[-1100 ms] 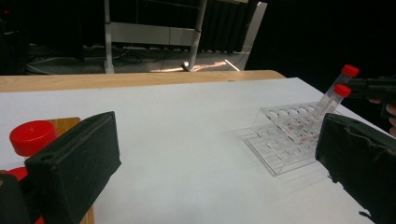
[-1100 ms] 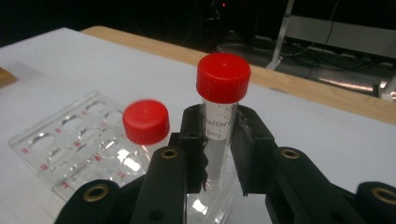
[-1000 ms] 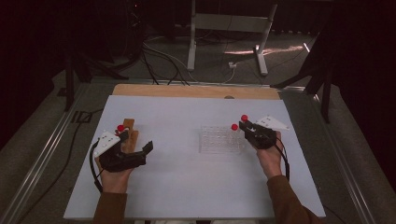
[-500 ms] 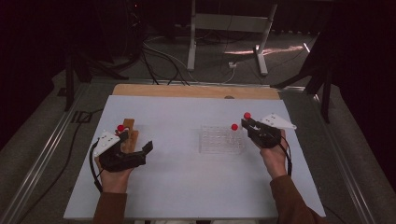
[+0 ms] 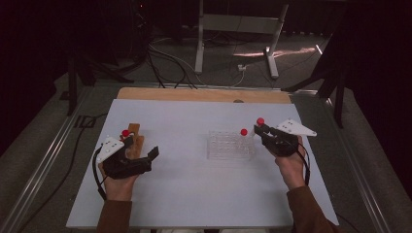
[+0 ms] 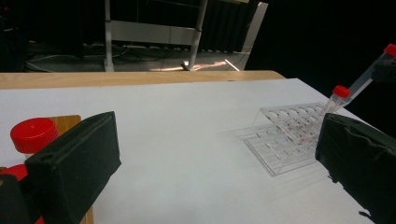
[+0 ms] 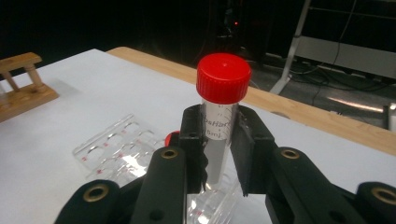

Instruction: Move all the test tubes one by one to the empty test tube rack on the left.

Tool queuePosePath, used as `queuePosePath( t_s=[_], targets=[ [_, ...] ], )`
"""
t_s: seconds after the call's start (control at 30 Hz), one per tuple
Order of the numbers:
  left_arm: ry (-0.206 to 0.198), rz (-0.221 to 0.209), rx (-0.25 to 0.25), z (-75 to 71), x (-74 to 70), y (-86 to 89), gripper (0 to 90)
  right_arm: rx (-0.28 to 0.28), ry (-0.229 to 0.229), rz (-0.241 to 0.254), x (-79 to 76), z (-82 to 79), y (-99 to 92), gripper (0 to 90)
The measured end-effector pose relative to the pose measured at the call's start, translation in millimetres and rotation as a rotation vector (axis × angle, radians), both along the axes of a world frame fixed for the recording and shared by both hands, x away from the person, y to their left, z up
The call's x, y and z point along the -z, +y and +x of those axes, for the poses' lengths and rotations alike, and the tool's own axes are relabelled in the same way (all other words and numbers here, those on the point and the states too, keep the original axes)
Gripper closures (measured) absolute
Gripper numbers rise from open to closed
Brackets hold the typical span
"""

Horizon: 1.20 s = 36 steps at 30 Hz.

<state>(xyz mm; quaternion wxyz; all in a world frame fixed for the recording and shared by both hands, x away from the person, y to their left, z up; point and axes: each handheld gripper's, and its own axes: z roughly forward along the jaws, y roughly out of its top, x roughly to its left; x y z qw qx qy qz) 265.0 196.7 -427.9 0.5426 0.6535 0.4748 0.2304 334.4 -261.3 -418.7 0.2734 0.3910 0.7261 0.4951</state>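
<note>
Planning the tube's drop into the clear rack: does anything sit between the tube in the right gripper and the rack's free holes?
Nothing visible does. The right gripper holds the tube just beside the clear rack; one capped tube already stands at its near corner.

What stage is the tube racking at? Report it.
Done: one red-capped tube stands in the clear rack. In hand: the right claw is shut on a second tube beside the rack. Left: racking it; another capped tube waits at the wooden stand by the open left claw.
</note>
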Motion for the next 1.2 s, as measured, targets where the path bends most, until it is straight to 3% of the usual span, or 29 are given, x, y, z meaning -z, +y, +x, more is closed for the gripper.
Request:
queuePosePath(
  t_s=[0.57,1.2],
  targets=[
    [0.002,-0.006,0.007,0.1,0.4,-2.5,0.6,-0.085,0.003,0.018,1.3,-29.6,5.4,74.4],
    [-0.006,-0.029,0.042,-0.3,-3.7,-10.7,0.7,-0.17,0.038,0.025,11.1,-44.7,28.3,74.3]
  ],
)
